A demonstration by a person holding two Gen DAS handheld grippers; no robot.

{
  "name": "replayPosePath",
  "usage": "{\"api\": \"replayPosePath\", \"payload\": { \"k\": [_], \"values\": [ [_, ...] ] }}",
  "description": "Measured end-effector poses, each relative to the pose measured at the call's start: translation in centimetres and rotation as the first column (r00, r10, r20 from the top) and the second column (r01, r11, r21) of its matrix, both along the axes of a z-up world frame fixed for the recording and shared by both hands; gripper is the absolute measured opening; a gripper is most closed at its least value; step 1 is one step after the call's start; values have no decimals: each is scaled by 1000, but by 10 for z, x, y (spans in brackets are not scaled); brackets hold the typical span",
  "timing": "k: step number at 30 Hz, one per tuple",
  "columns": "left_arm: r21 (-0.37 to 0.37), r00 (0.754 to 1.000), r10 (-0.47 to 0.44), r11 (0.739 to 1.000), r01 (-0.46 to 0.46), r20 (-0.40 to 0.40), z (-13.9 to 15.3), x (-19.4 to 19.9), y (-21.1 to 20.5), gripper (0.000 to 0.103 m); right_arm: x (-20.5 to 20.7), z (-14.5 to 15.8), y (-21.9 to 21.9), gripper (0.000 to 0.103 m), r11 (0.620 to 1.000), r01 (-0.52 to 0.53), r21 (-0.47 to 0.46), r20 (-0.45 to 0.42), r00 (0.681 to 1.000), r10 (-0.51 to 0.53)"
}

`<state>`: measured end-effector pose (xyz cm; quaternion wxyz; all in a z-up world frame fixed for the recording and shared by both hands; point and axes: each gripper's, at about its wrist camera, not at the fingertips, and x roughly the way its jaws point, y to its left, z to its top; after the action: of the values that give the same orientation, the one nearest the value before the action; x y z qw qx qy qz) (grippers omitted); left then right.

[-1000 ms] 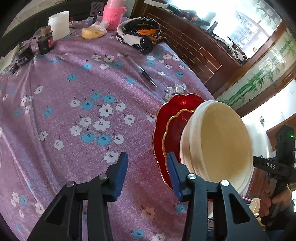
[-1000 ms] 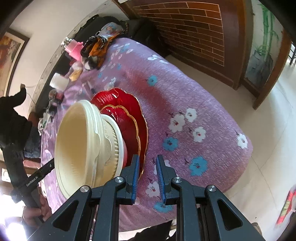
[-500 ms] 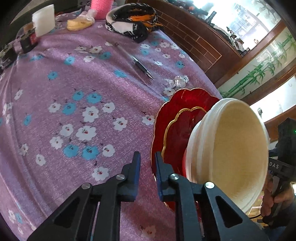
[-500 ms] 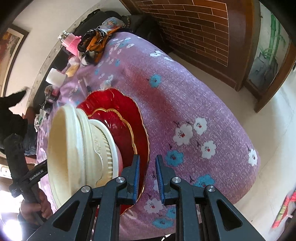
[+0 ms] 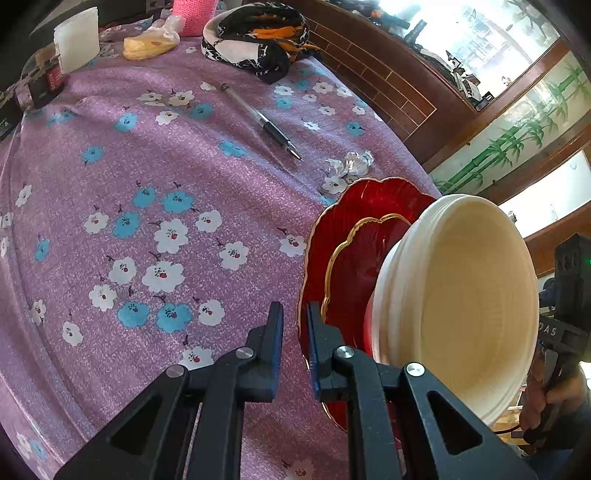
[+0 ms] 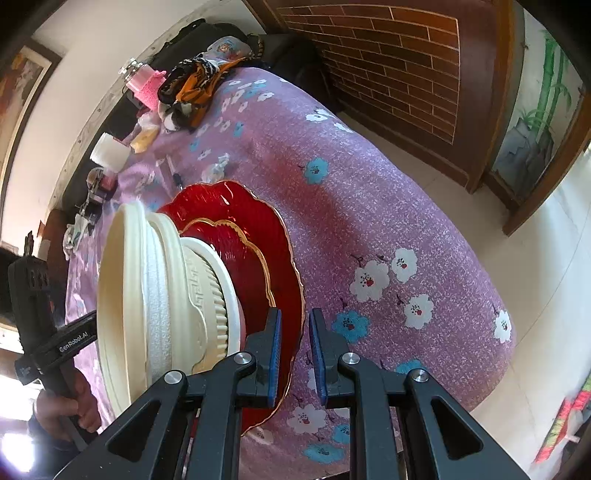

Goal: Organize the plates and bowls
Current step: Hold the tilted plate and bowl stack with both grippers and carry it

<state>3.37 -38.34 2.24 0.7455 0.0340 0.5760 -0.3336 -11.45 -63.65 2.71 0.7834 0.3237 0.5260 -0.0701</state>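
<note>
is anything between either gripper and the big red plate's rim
Nothing visible. The left gripper and the right gripper each straddle the rim of the large red plate directly, at opposite edges. The smaller red plate and the cream bowls sit on it, inboard of both grips.

My room, in daylight

Beside my counter (image 6: pixel 369 206) in its purple flowered cloth stands a brick-patterned wood panel (image 6: pixel 388 66); pale tiled floor (image 6: pixel 524 302), bright window (image 5: pixel 480 33) beyond.
</note>
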Motion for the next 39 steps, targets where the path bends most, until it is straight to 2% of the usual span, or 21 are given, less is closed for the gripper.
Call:
{"api": "replayPosePath", "payload": {
  "k": [8,13,16,18,19,22,25,32,39],
  "values": [
    [9,1000,-7,1000,7,10,0,0,-1,12,-11,13,-7,18,999,0,-42,16,1000,0],
    [11,1000,-11,1000,11,12,-1,0,-3,12,-9,2,-4,18,1000,-6,-13,9,1000,7],
    [17,1000,-20,1000,20,21,-1,-1,-5,12,-5,-13,-4,18,999,5,50,-17,1000,-4],
    [19,999,-27,999,26,31,0,-2,-7,9,-4,-21,-7,14,994,22,103,-18,1000,-20],
    [16,999,-34,999,34,34,0,-3,-8,6,-3,-22,-6,9,993,22,119,-14,1000,-21],
    [27,997,-48,999,46,61,2,-8,-9,5,0,-18,0,7,996,0,85,-9,1000,0],
    [29,997,-39,999,37,67,4,-11,-4,5,0,-18,1,7,996,-3,89,-2,1000,3],
    [12,996,37,999,-38,82,17,-16,32,3,11,-8,25,7,995,-68,75,11,998,67],
    [-1,981,170,985,-171,98,28,-28,100,3,37,5,71,7,981,-184,63,36,983,182]
  ]
}}
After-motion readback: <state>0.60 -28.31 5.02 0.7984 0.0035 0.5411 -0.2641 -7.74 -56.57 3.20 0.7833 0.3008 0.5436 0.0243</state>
